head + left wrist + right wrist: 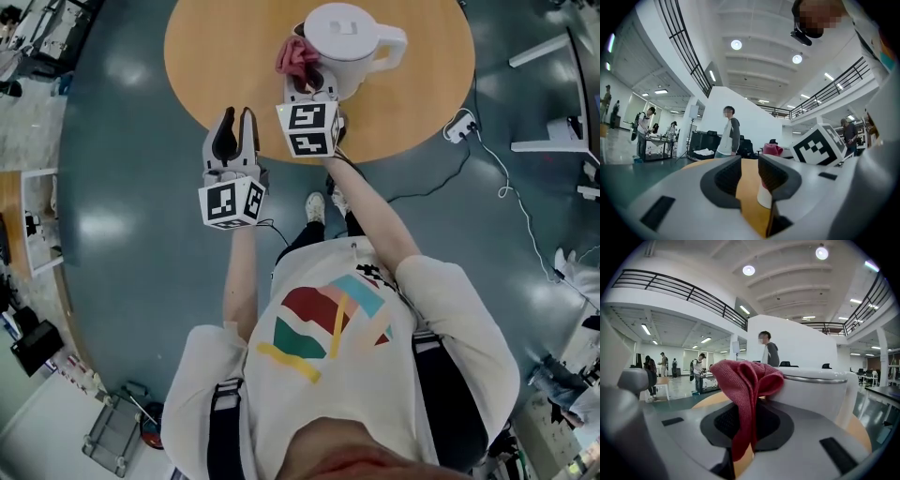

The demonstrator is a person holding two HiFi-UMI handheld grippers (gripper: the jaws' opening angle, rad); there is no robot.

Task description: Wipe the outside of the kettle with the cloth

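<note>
the right gripper (312,82) has its fingers clamped on the red cloth (745,380), whose bunched top presses against the upper side of the white kettle (349,42), which stands on the round wooden table (216,56). the left gripper (236,120) hangs at the table's near edge, apart from the kettle, its fingers a little apart with nothing between them.

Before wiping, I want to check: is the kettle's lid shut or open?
Shut: the lid sits flat and flush on the upright kettle, no gap visible.
</note>
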